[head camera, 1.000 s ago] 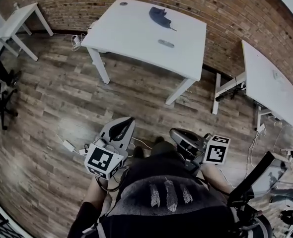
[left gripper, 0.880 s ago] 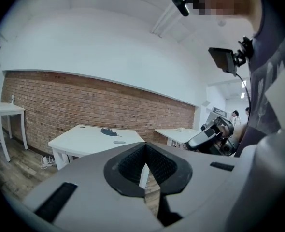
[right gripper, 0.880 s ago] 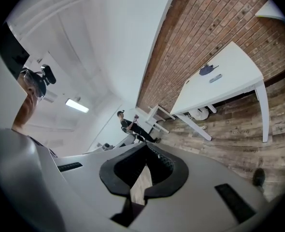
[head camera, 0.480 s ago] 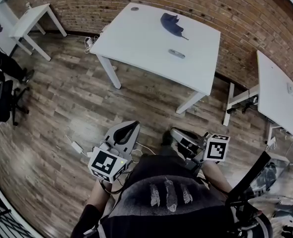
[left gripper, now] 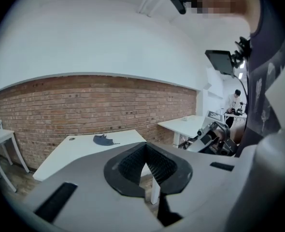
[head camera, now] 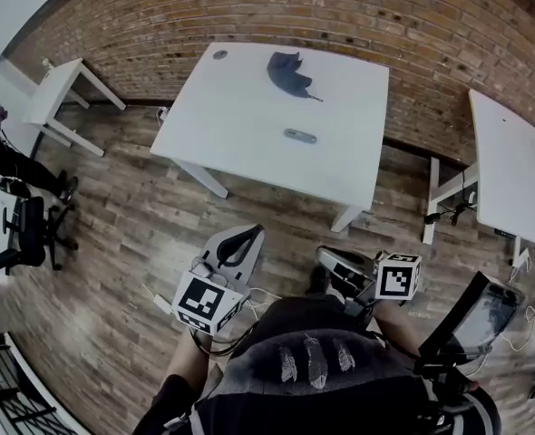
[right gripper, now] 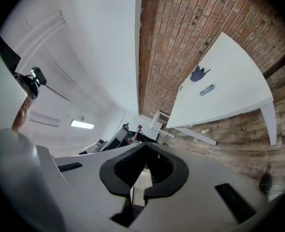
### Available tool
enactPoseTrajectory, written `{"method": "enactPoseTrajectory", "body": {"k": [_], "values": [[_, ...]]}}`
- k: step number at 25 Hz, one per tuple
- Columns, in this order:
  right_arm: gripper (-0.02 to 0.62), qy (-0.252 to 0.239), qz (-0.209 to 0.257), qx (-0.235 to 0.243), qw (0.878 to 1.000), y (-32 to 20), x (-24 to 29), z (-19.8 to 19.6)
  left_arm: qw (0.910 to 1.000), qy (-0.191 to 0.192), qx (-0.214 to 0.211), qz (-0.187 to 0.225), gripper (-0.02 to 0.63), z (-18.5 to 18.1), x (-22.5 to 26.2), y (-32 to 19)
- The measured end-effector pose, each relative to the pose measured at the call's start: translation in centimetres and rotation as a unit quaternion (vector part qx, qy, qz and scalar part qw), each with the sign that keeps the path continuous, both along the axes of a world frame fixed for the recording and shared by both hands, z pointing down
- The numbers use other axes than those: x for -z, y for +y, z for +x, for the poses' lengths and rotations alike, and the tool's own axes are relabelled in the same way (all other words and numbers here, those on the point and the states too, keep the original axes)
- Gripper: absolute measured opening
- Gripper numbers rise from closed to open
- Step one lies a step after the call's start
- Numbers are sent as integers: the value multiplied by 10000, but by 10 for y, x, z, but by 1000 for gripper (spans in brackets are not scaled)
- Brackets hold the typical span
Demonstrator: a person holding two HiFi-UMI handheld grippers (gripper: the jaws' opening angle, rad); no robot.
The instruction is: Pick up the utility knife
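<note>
Matt white table point(head camera: 249, 143); wood-plank floor point(head camera: 113, 243); rough brick wall point(head camera: 340, 16).

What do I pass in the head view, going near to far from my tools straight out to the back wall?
Wood floor → white table → knife → dark cloth → brick wall.

The utility knife point(head camera: 300, 136) lies flat on the white desk point(head camera: 231, 125) ahead of me. It is a small, slim grey bar, near the middle of the top and a little toward the near edge. Its length runs roughly across my view. It is too small for me to tell whether the blade is out.
</note>
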State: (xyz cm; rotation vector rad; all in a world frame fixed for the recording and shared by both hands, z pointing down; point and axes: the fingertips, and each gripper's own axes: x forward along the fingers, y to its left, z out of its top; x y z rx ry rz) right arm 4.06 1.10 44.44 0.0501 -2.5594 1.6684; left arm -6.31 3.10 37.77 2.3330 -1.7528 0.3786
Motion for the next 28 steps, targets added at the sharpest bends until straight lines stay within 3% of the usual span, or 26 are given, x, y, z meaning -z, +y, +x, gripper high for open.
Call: {"method": "enactPoseTrajectory", "body": {"k": [10,23,28], "values": [[0,-341,-148,127,9992,-69,4,19,9995,-179,236,-140,-2,12,6,-50],[0,-76,-180,-496,9986,-111,-13,39,9977,-480,-382,-271,-3,14,-20,-103],[0,190,-164,-645,9976,-125,-17,29,9969,-374,-606,-326,-3,-3,-35,-126]]}}
